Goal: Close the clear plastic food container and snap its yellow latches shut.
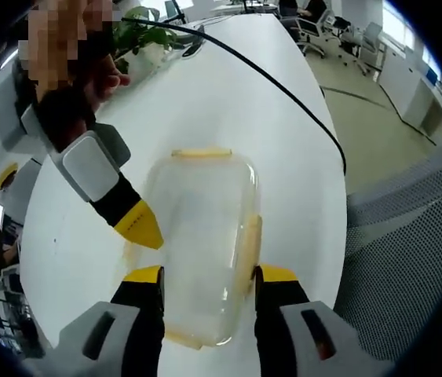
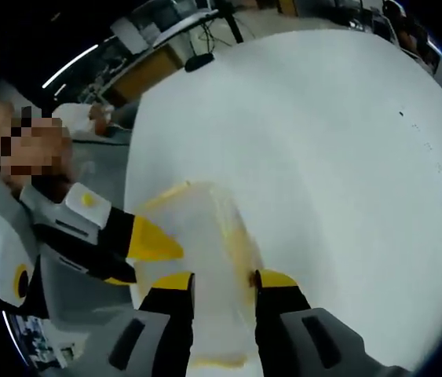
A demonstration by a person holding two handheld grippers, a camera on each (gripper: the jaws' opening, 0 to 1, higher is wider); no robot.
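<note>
The clear plastic food container with yellow latches is lying on the white round table, in the lower centre of the left gripper view, its lid seeming already down. My left gripper is standing open around its near end, one jaw beside the long yellow side latch. My right gripper is coming in from the upper left of that frame, tip at the container's edge; in the right gripper view its jaws are spread over the container. I judge that I am latching now; next, I must press each latch until it is snapping.
</note>
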